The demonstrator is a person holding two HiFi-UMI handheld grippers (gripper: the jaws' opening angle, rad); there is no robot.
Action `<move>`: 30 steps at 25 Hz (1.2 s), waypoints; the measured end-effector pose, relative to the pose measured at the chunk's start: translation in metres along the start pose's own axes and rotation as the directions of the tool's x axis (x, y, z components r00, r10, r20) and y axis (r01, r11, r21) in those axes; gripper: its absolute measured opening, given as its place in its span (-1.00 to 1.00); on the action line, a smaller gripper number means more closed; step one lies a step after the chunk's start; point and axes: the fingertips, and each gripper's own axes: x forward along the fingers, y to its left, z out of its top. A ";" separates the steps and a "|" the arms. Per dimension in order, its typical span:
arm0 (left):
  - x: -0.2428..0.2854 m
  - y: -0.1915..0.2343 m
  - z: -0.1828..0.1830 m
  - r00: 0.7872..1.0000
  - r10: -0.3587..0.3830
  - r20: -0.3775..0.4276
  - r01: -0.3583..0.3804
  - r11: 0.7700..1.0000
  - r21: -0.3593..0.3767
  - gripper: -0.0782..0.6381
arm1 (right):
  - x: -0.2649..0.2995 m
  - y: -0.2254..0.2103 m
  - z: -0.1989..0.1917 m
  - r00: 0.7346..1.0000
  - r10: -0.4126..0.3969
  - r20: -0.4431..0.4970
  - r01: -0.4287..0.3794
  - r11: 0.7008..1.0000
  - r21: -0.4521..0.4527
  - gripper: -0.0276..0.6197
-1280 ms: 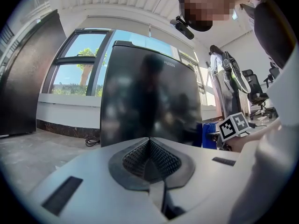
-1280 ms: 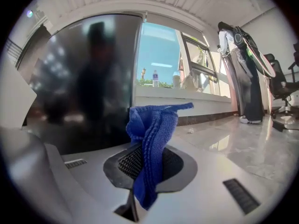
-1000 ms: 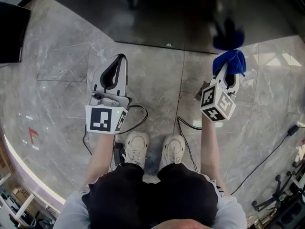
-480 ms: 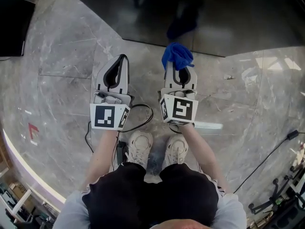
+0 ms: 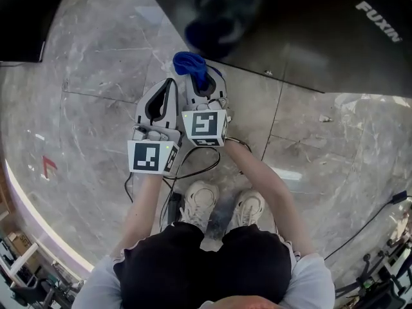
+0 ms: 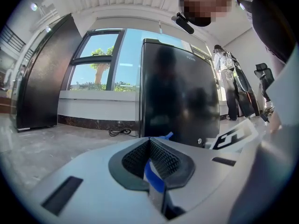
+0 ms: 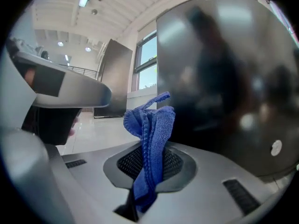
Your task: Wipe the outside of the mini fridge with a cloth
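The mini fridge [image 5: 309, 37], black and glossy, fills the 12 to 2 o'clock part of the head view and stands on the grey marble floor [image 5: 96, 76]. In the right gripper view the fridge [image 7: 219, 69] takes up the whole right half, and in the left gripper view it rises straight ahead. The blue cloth [image 5: 191, 65] is bunched just in front of the fridge's lower edge, at 11 o'clock of the right gripper [image 5: 203, 87], whose jaws are clamped on the cloth's lower end. In that gripper's own view the cloth [image 7: 150, 139] stands up out of the closed jaws and its free top folds over near the fridge front, though whether it touches the door is hard to say. A blurred blue reflection shows in the door above it. The left gripper [image 5: 166, 89] lies at 9 o'clock of the right one, side against side, with its jaws pressed together on nothing. Its view shows only a thin blue strip in the seam between them. Toward 6 o'clock in the head view, black cables [image 5: 193, 169] loop over the floor beside the person's white shoes [image 5: 203, 198]. A dark cabinet [image 5: 22, 18] sits at 10 o'clock.
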 end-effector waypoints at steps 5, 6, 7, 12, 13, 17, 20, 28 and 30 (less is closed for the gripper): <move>-0.001 0.002 -0.007 1.000 -0.008 -0.013 0.008 1.000 -0.004 -0.77 | 0.013 -0.018 -0.009 0.995 -0.065 -0.073 0.070 0.995 0.066 -0.68; -0.001 0.003 -0.009 1.000 -0.008 -0.016 0.008 1.000 -0.008 -0.77 | 0.013 -0.021 -0.009 0.994 -0.073 -0.078 0.079 0.994 0.072 -0.68; -0.001 0.002 -0.009 1.000 -0.010 -0.017 0.010 1.000 -0.011 -0.77 | 0.013 -0.023 -0.009 0.994 -0.079 -0.082 0.085 0.994 0.075 -0.68; 0.002 -0.008 -0.006 0.999 -0.033 -0.009 0.033 0.999 -0.002 -0.77 | 0.007 -0.032 -0.012 0.992 -0.098 -0.085 0.103 0.993 0.059 -0.68; 0.002 -0.010 -0.004 0.999 -0.035 -0.005 0.035 0.999 -0.003 -0.77 | 0.004 -0.035 -0.012 0.991 -0.104 -0.089 0.109 0.992 0.058 -0.68; 0.003 -0.020 -0.004 0.999 -0.049 0.000 0.049 0.998 -0.034 -0.77 | -0.013 -0.054 -0.013 0.984 -0.140 -0.110 0.150 0.984 0.092 -0.68; 0.004 -0.034 -0.004 0.997 -0.071 -0.004 0.071 0.997 -0.038 -0.77 | -0.032 -0.073 -0.014 0.977 -0.174 -0.121 0.189 0.974 0.126 -0.68; 0.006 -0.057 0.006 0.994 -0.106 0.016 0.106 0.994 -0.021 -0.77 | -0.096 -0.145 -0.024 0.930 -0.338 -0.143 0.363 0.907 0.213 -0.68; 0.006 -0.063 0.007 0.993 -0.114 0.016 0.114 0.993 -0.015 -0.77 | -0.106 -0.154 -0.025 0.926 -0.347 -0.147 0.372 0.903 0.216 -0.68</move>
